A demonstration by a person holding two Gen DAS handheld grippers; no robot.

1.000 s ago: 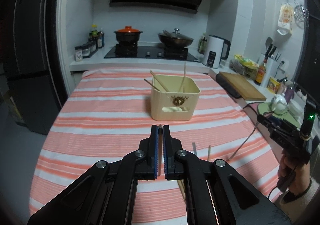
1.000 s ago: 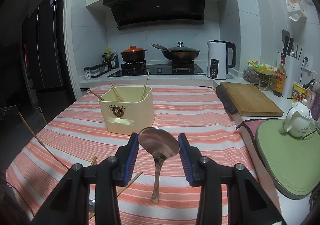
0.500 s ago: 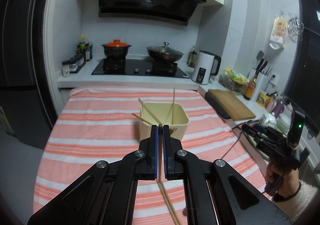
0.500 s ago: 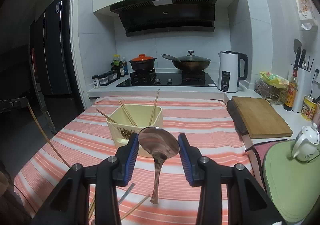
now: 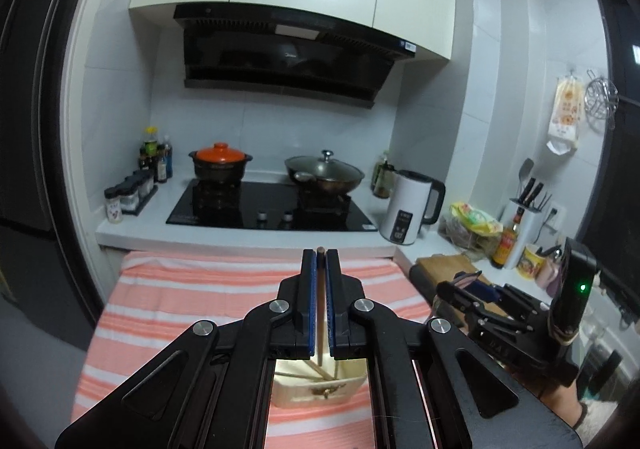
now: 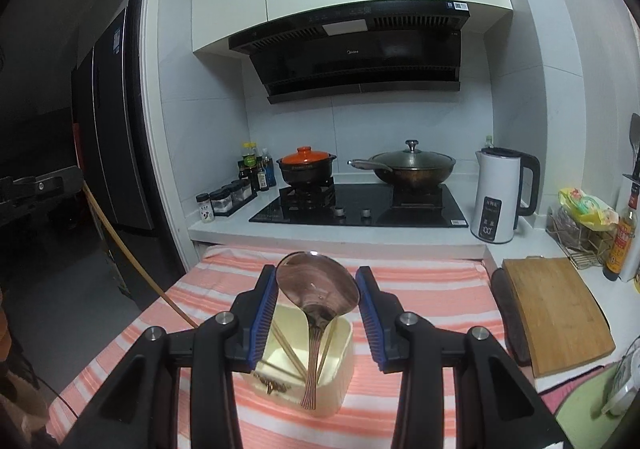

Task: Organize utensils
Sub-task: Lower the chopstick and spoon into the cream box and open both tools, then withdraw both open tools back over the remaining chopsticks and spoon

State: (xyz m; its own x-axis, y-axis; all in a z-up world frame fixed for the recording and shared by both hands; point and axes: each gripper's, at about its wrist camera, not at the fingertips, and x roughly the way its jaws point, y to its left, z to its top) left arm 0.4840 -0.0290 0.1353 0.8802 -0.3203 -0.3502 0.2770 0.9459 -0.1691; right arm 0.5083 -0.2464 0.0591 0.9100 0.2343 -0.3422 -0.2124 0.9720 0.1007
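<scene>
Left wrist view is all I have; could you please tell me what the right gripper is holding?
Observer: The right gripper is shut on a metal spoon, gripped by its bowl, handle hanging down.
Operator: Where is the handle's tip?
Observer: It overlaps the front wall of the cream box; whether it is inside, I cannot tell.
Operator: And my chopstick's lower end?
Observer: The chopstick slants from the left gripper toward the box; its end hides behind a right finger.
</scene>
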